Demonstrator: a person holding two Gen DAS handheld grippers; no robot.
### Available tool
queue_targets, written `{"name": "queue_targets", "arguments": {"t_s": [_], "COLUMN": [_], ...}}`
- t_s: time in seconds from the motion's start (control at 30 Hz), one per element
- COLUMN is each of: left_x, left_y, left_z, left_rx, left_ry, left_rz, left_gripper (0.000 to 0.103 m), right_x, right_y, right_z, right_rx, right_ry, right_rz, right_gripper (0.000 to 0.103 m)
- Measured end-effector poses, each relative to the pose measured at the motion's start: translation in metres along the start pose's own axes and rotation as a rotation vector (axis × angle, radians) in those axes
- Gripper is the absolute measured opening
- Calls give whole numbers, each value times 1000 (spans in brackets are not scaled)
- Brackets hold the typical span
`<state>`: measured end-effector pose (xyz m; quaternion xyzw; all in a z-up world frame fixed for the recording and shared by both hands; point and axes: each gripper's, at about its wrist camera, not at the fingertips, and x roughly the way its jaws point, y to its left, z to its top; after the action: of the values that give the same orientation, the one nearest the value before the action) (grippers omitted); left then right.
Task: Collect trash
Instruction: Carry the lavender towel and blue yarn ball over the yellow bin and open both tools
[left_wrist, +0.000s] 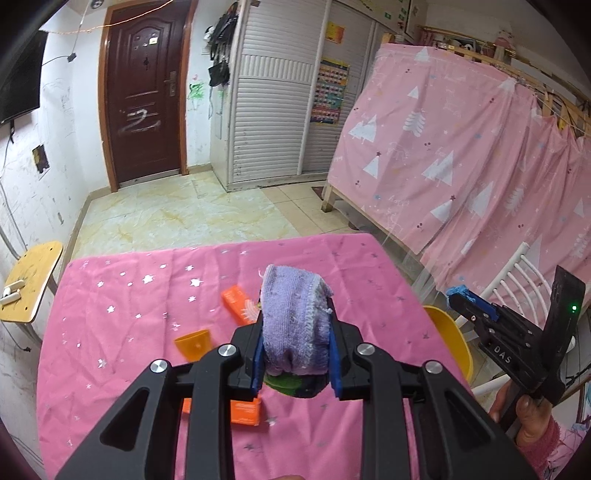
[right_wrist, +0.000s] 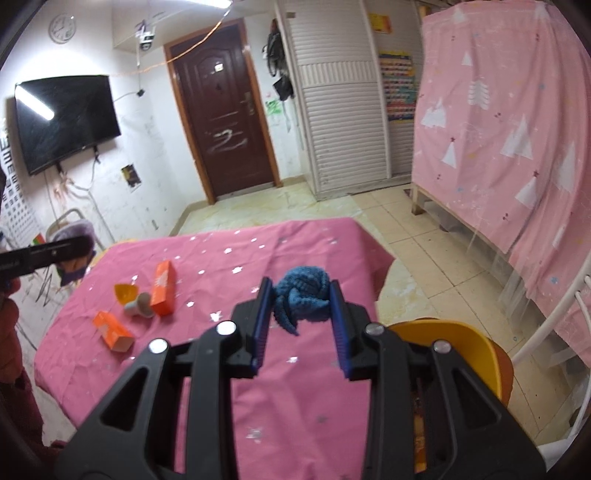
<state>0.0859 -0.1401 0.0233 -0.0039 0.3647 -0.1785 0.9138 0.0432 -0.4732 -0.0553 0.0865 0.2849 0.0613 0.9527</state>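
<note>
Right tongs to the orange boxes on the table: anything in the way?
The right tongs are already shut on a blue knitted cloth, so they are occupied. Nothing else stands between them and the upright orange box; the lying orange box is likewise unblocked across the pink tablecloth.

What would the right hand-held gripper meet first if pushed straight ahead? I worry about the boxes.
Likely only bare pink tablecloth, then floor. The right hand-held gripper grips a blue cloth; the orange boxes lie well left. Depth is uncertain.

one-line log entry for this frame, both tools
left tool: shut on purple towel | right tool: shut on blue knit cloth | orange boxes left on pink tablecloth
</note>
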Motion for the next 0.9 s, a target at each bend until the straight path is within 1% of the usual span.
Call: {"name": "queue_targets", "arguments": {"t_s": [0.27,0.6,0.73,0.9], "left_x": [9,22,28,41], "left_y": [-38,-85,-106,-128], "left_z": [5,10,9,8], "left_rx": [49,105,130,148], "left_ry": [5,23,23,45], "left_rz": [-36,-79,-95,-118], "left_gripper": [19,19,19,19], "right_x": [-9,-6,-1,3], "right_y": [-31,-69,-83,-101], "right_z": [-3,-14,-19,-23], "right_rx": [45,110,138,177], "right_ry": [-26,-22,-12,-4], "right_rz": [-56,-103,-100,-108], "right_gripper": [29,29,29,30]}}
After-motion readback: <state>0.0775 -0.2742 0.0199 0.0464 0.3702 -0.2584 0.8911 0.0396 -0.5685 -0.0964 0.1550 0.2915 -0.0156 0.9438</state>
